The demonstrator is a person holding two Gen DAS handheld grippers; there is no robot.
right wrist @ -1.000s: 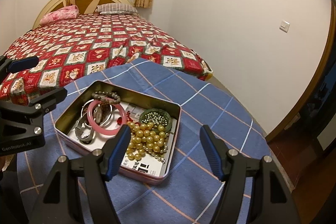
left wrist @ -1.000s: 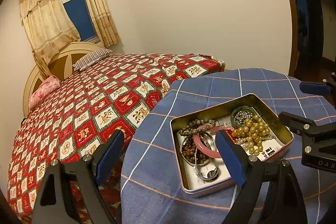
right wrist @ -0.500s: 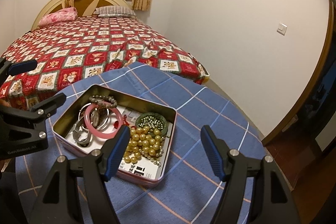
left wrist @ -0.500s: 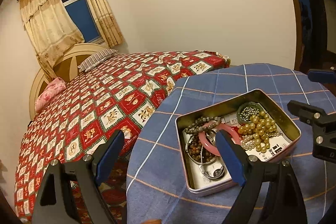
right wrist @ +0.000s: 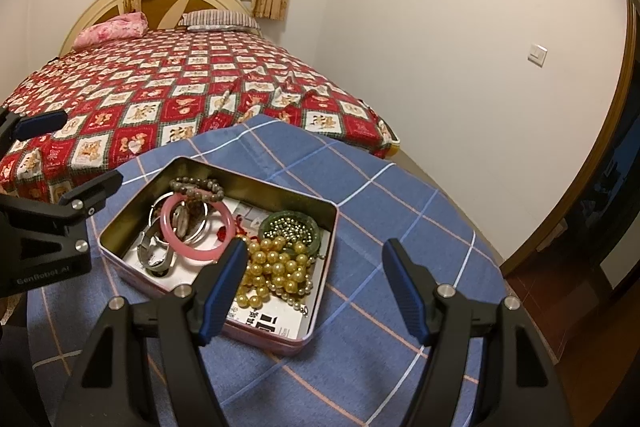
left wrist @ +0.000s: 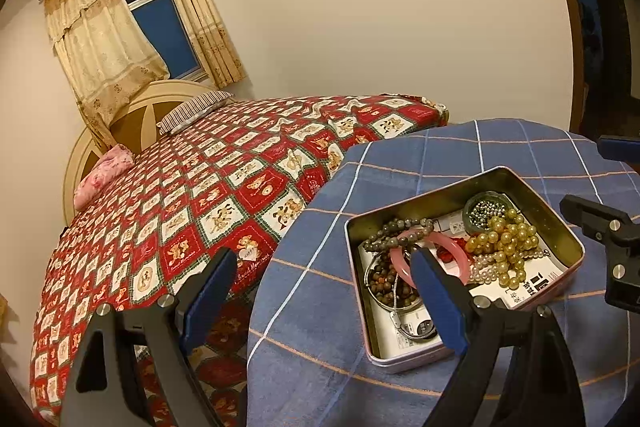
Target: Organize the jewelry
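A round table under a blue checked cloth stands at the foot of a bed with a red patchwork cover. On the table sits one open rectangular tin holding a tangle of jewelry.

The right wrist view looks down into the tin from its near side and shows most of its contents: one pink bangle, one dark beaded bracelet by the far wall, one silver wristwatch at the left end, one green dish of small metallic beads, and one heap of gold pearl strands spilling over printed paper. The left wrist view sees the tin from its left end; there a blue finger pad hides part of the pink bangle, and a brown bead bracelet inside a thin silver ring shows more clearly.

The left hand-held gripper has its two fingers spread wide, holding nothing; the tin lies to its right, behind its right finger. The right hand-held gripper is also spread wide and empty, with the tin's near corner just behind its left finger and bare cloth between the two fingers
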